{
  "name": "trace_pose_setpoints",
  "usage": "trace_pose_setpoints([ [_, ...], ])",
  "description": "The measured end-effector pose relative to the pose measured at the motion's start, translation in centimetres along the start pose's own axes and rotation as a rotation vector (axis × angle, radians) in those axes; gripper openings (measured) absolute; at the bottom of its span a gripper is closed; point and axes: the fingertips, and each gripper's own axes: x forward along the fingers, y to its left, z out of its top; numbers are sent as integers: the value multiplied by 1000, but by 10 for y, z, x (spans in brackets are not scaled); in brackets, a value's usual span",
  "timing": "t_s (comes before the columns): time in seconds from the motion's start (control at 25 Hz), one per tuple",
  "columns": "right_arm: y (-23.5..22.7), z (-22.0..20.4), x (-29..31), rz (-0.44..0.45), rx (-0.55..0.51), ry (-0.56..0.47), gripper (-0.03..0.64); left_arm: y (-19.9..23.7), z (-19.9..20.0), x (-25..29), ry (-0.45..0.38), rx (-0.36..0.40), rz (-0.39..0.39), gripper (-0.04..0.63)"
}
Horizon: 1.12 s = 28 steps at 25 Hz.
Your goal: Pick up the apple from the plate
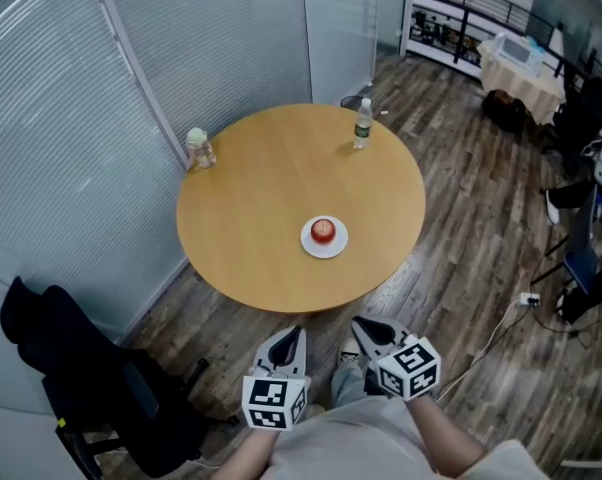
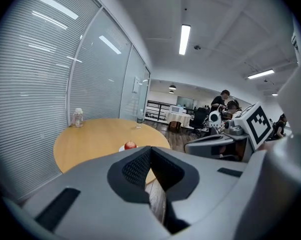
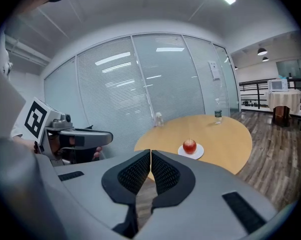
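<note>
A red apple (image 1: 324, 230) rests on a small white plate (image 1: 324, 241) near the front of a round wooden table (image 1: 251, 208). The apple (image 3: 189, 145) and its plate (image 3: 191, 152) also show ahead in the right gripper view, and the apple (image 2: 130, 145) peeks over the jaws in the left gripper view. My left gripper (image 1: 291, 335) and right gripper (image 1: 365, 326) hover side by side short of the table's front edge, well away from the apple. Both are shut with nothing between the pads.
A clear water bottle (image 1: 362, 124) stands at the table's far edge and a small jar (image 1: 200, 148) at its left edge. A black chair (image 1: 91, 378) sits to the lower left beside glass walls with blinds. A cable and power strip (image 1: 526, 300) lie on the floor at right.
</note>
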Motion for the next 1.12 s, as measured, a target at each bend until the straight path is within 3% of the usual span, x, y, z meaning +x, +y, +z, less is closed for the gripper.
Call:
trace_pose_setpoints([
  [0.48,-112,75,74,51,-38,26,32,30,59,124,-12,-43,69,2],
  [0.84,-142,90,98,67,-25,40,32,47,81,161,0,-51,82,2],
  [1.12,-151,87,113,17,-1,67,32,60,86,179,30,-20,26,2],
])
